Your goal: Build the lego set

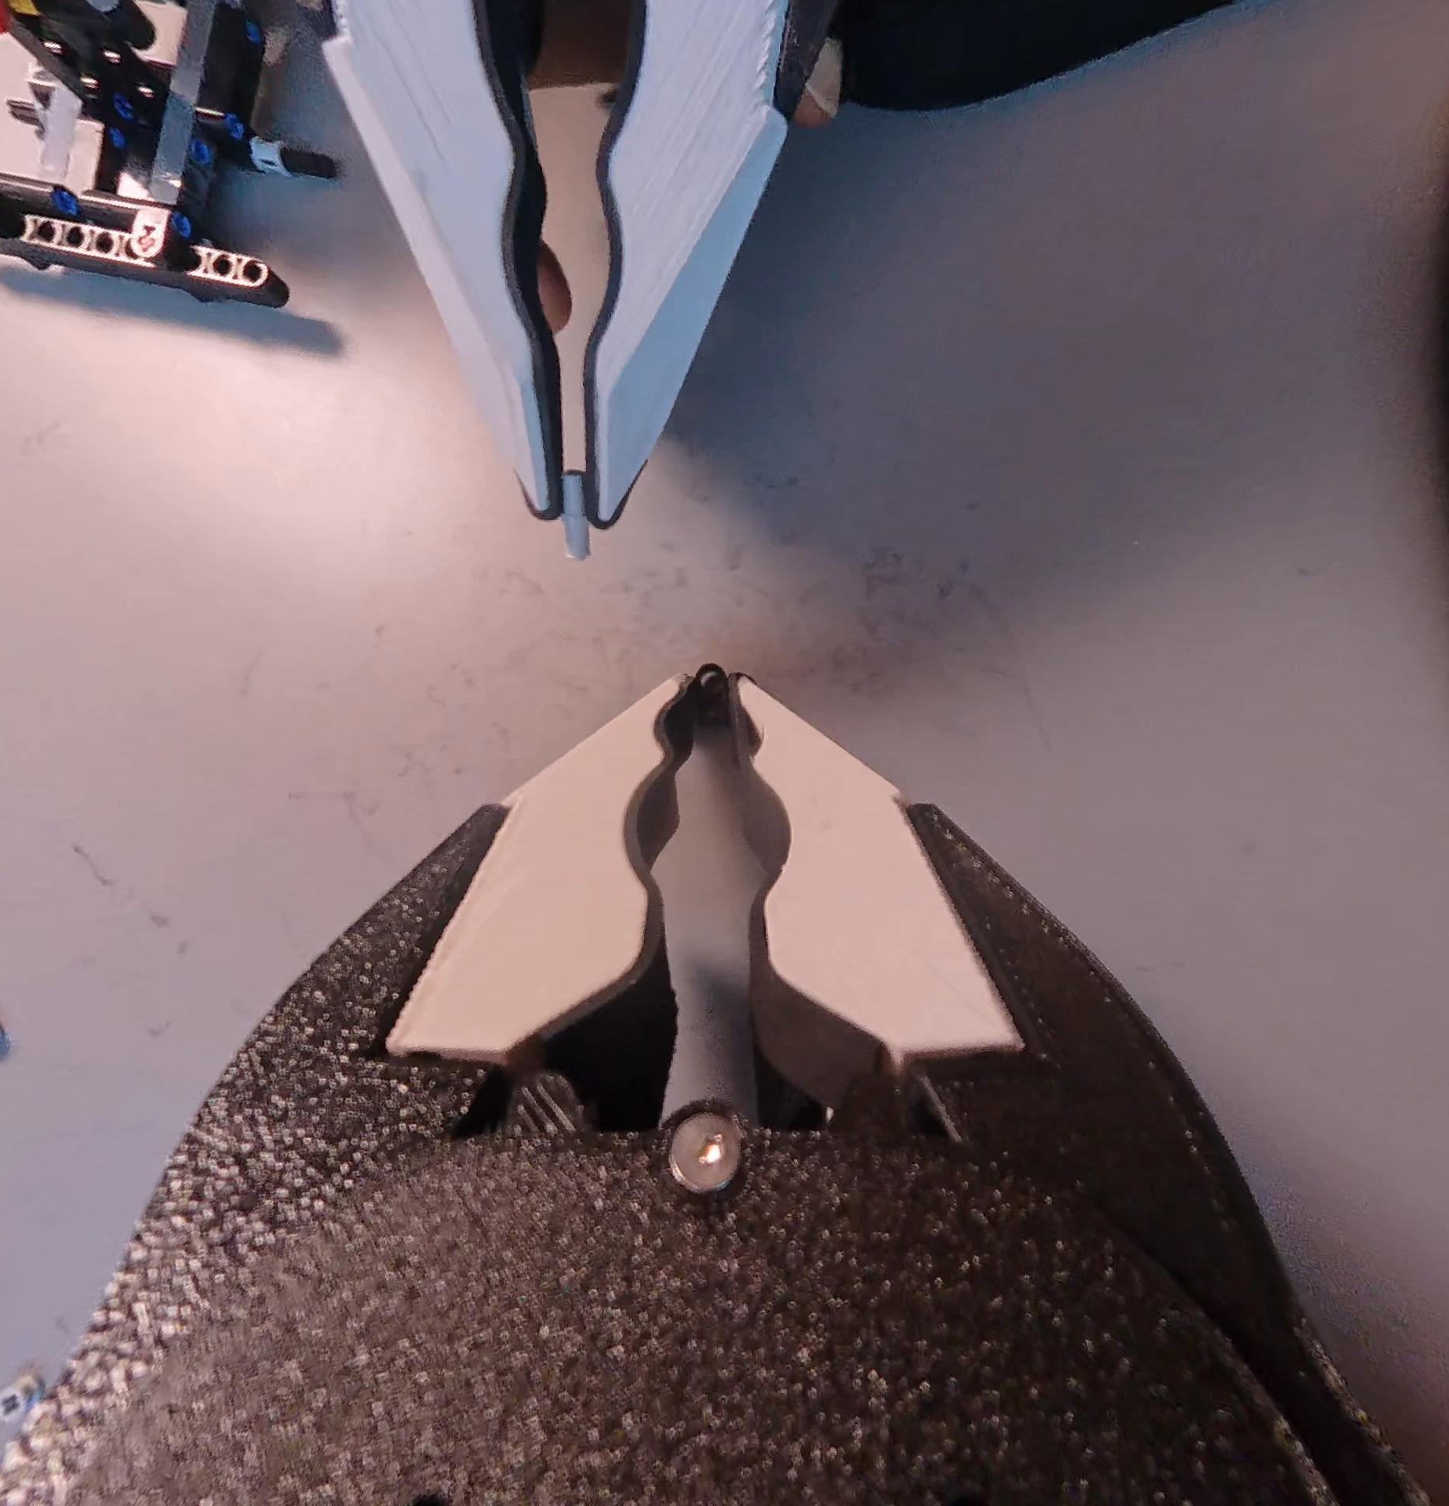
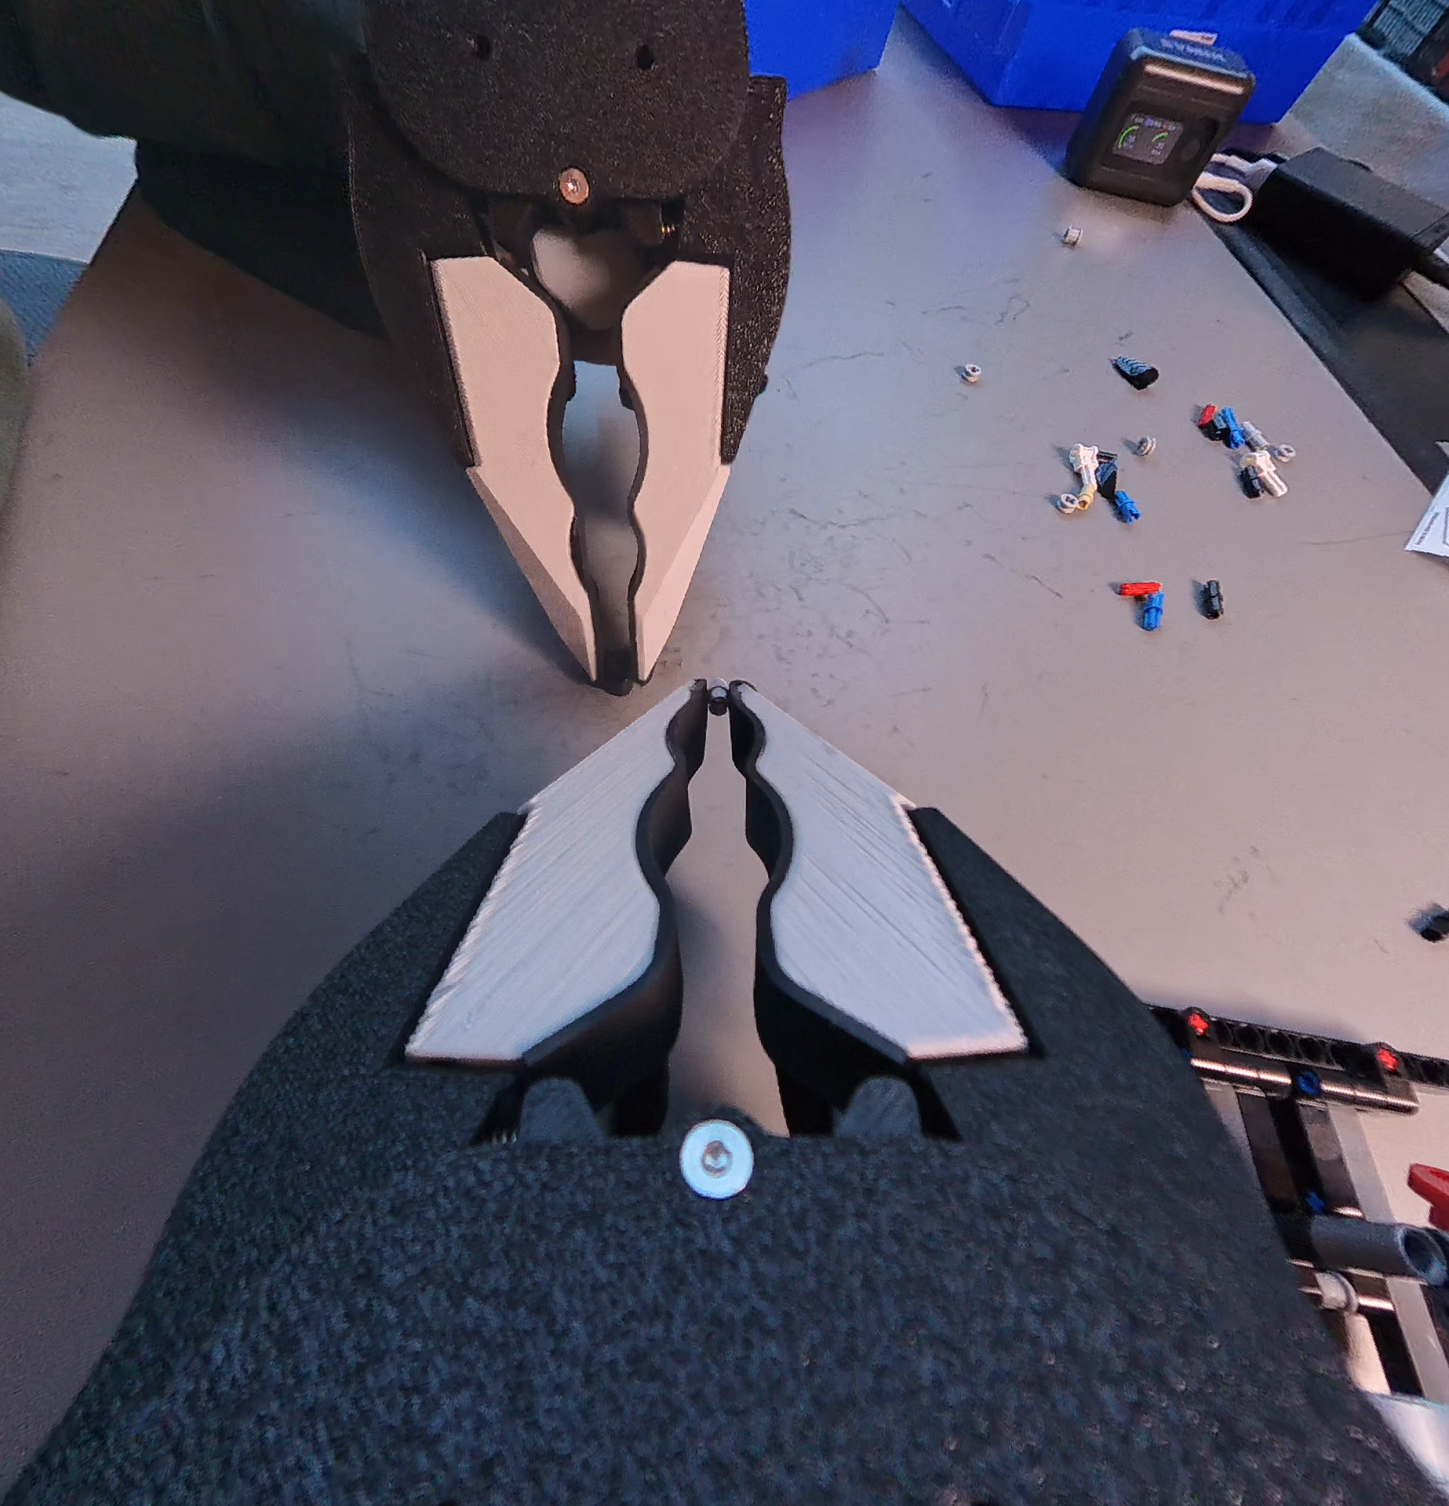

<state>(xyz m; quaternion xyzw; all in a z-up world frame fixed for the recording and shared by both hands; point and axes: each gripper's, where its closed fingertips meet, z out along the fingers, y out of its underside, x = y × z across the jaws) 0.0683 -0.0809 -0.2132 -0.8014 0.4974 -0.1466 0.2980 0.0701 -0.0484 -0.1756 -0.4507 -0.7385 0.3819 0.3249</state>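
My left gripper [image 1: 714, 680] is shut on a small black Lego pin [image 1: 709, 694] at its very tips. In the right wrist view the left gripper [image 2: 615, 670] points down with its tips at the grey table [image 2: 867, 733], the black pin [image 2: 619, 652] between them. My right gripper [image 2: 714, 691] is shut on a small light grey pin [image 2: 715, 697]. In the left wrist view the right gripper [image 1: 574, 507] faces mine, and the grey pin [image 1: 576, 534] sticks out of its tips. The two grippers point tip to tip, a short way apart.
A partly built black and grey Lego frame [image 1: 118, 163] stands at the far left; it also shows in the right wrist view [image 2: 1316, 1141]. Loose small pins [image 2: 1153, 489] lie to the right. A black device [image 2: 1153, 114], blue bins [image 2: 1030, 49] and a paper sheet [image 2: 1446, 521] stand beyond. Some 5 centimetres of space lies between my two pairs of fingers.
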